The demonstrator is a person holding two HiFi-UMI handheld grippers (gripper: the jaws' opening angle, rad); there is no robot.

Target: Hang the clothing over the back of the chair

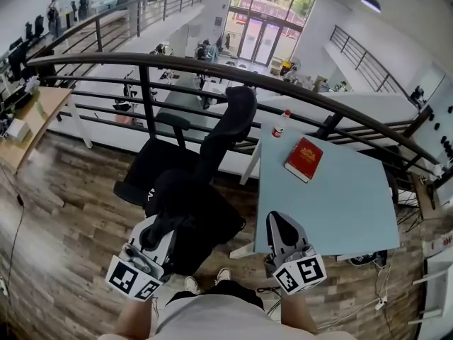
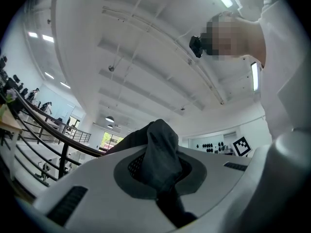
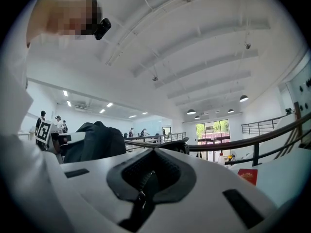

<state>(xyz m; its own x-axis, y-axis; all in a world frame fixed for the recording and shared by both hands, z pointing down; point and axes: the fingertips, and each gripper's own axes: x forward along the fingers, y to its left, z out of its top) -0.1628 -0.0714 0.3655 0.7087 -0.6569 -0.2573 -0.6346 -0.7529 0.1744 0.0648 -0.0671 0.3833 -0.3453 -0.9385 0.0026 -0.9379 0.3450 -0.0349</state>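
A black office chair (image 1: pixel 230 119) stands in front of me with its back toward the light blue table. My left gripper (image 1: pixel 150 241) is shut on a bundle of black clothing (image 1: pixel 191 211), which hangs low beside the chair's seat, below the backrest. In the left gripper view the dark cloth (image 2: pixel 160 154) bulges up from between the closed jaws of this gripper (image 2: pixel 160 174). My right gripper (image 1: pixel 282 227) is level at the table's near left corner. In its own view the right gripper (image 3: pixel 148 176) has its jaws together and nothing in them. The clothing (image 3: pixel 95 142) shows to its left.
The light blue table (image 1: pixel 340 204) at the right carries a red book (image 1: pixel 304 159) and a small bottle (image 1: pixel 280 125). A dark curved railing (image 1: pixel 141 62) runs behind the chair. A wooden desk (image 1: pixel 28 126) stands at far left. My shoes (image 1: pixel 205 280) are on the wood floor.
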